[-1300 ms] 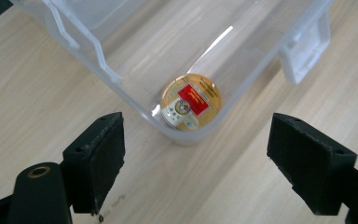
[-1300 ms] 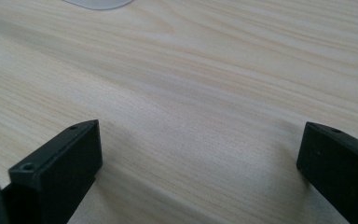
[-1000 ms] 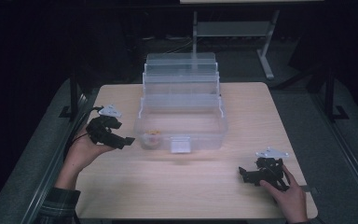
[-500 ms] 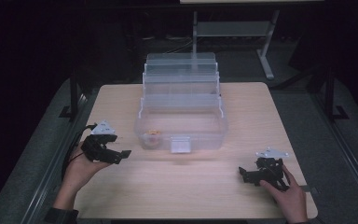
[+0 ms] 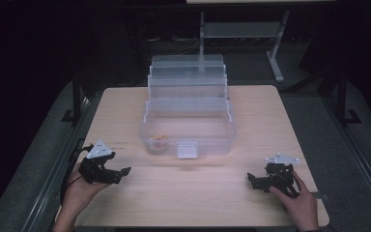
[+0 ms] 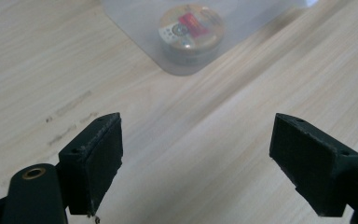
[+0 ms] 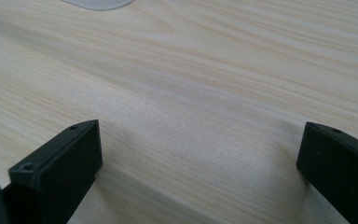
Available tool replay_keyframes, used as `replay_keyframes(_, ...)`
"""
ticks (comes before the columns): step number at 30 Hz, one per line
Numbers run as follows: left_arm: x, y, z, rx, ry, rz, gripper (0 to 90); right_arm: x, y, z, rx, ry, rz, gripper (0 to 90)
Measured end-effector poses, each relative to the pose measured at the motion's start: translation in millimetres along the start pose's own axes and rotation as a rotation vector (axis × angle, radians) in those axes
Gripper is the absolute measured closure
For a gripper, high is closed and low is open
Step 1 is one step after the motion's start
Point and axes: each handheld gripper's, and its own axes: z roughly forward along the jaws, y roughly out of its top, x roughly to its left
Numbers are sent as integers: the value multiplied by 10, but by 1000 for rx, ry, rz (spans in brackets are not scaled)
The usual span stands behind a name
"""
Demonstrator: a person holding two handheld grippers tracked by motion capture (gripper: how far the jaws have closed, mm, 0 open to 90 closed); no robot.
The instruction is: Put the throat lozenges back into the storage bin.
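Clear plastic makes up the box [image 5: 187,126] that stands open mid-table, its tiered trays stepped back away from both grippers; 1 small round tin [image 5: 159,141] with a red and gold label lies in the front left corner of its bottom tub; in the left gripper view the tin [image 6: 192,29] sits ahead of the jaws and a little between them, behind the tub's clear wall. Left gripper [image 5: 112,173] rests low on the table [image 5: 270,125], jaws spread wide with nothing between them but bare wood; its tips point toward the box, yet stand apart from it. Right gripper [image 5: 254,181] lies near the opposite front edge, jaws likewise wide and holding nothing, well apart from the box. Judging from this, the tin is already stowed and both tools are parked; what seems left is to fold the trays and shut the lid; the latch [image 5: 187,150] at the front hangs undone.
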Motion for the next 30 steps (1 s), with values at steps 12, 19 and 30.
replay_keyframes(12, -93, -324, 48, -11, 31, 0, 137, 0, 0, 0, 0, 0, 0, 0)
replay_keyframes(19, -122, -482, 69, 0, 47, -9, 128, 0, 0, 0, 0, 0, 0, 0)
replay_keyframes(30, -137, -679, 122, 52, 52, -15, 113, 1, 1, -2, 2, 0, 0, 0)
